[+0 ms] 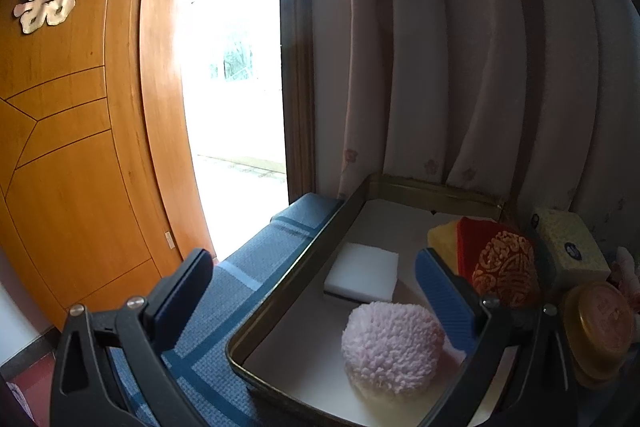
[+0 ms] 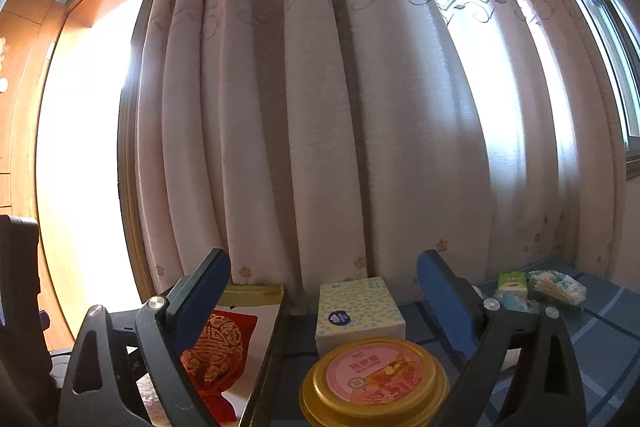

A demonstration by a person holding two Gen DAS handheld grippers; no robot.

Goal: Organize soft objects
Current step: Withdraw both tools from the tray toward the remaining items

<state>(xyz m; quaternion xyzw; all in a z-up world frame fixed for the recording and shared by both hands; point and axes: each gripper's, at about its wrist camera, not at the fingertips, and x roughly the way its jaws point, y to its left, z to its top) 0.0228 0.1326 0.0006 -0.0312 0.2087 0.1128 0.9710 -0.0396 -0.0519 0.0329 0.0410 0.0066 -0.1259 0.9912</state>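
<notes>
Left gripper: jaws spread wide, pinching nothing, hovering over the tray's near-left corner.
Right gripper: jaws spread wide, holding nothing, above the round tin.
Pink pompom: nearest soft object, inside the tray at 6 o'clock, between the left jaws.
Round tin: gold rim, pink lid, outside the tray at its 3 o'clock.
White sponge: lying flat mid-tray, beyond the pompom.
Red pouch: gold pattern, at the tray's 2 o'clock, touching a yellow sponge behind it.
Tissue pack: beyond the tin, outside the tray.
Tray: dark-rimmed, white floor, on a blue checked bench.
Small packets: far right on the bench.
Curtain: floral, hanging behind everything.
</notes>
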